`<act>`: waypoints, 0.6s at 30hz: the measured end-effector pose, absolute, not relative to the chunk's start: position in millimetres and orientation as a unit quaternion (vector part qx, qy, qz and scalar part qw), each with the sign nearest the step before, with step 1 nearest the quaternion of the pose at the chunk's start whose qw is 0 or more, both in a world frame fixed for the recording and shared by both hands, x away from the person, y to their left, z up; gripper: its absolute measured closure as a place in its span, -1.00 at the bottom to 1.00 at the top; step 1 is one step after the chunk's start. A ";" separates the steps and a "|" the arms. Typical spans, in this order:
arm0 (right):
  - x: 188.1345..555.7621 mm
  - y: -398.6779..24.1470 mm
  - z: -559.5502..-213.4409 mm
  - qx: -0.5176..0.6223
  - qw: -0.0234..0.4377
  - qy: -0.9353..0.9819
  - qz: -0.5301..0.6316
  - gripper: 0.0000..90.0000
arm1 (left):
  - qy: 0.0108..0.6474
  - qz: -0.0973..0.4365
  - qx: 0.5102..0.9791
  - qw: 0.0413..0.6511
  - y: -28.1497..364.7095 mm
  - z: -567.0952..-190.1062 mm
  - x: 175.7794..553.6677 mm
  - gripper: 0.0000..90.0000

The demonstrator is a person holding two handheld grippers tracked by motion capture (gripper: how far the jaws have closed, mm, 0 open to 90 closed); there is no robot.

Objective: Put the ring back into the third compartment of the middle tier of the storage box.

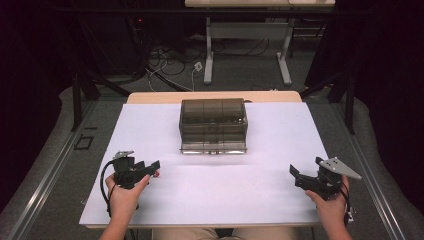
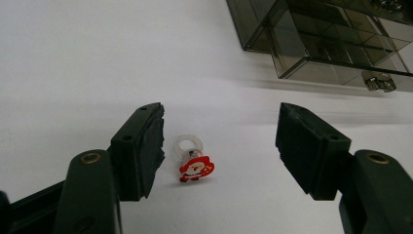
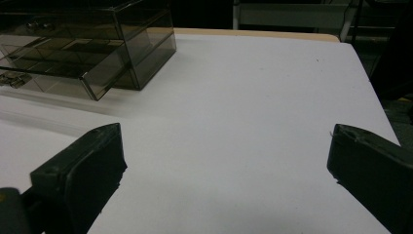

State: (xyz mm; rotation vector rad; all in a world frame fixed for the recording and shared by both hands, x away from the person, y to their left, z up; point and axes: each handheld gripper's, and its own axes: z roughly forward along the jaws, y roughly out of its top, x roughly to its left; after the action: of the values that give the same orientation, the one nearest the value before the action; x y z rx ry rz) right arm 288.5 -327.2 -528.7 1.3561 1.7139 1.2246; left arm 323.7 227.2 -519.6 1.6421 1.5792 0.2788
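Observation:
A small red Santa charm on a clear ring lies flat on the white table top. My left gripper stands low around it, jaws open, the charm nearer the left jaw and touching neither pad. From above, the charm peeks out red at the left gripper, near the table's front left. At the front right my right gripper is held still, and its jaws gape wide with nothing between them. A smoky clear drawer box sits at the middle back, one lower drawer pulled out.
The table's wooden rim shows behind the box. Past it are a desk's white legs, loose cables on the floor and black frame struts at both sides. Bare white surface lies between the two grippers.

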 end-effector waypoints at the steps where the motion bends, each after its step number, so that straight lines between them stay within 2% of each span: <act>1: 288.5 -327.4 -528.9 0.513 0.313 0.649 0.466 -1.00 | 0.631 0.105 0.652 0.408 227.3 -519.1 324.1 -0.22; 12: 288.5 -326.9 -529.3 0.518 0.306 0.649 0.466 -1.00 | 0.653 0.077 0.644 0.391 225.5 -523.9 330.5 -0.07; 18: 288.4 -327.7 -529.2 0.520 0.305 0.651 0.462 -0.99 | 0.653 0.068 0.654 0.374 225.5 -528.6 332.4 -0.02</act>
State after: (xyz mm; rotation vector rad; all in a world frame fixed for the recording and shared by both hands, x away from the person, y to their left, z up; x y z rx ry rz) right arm 288.4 -327.7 -529.2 1.3765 1.7234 1.2231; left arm 332.4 225.5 -528.6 1.6755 1.6729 0.1743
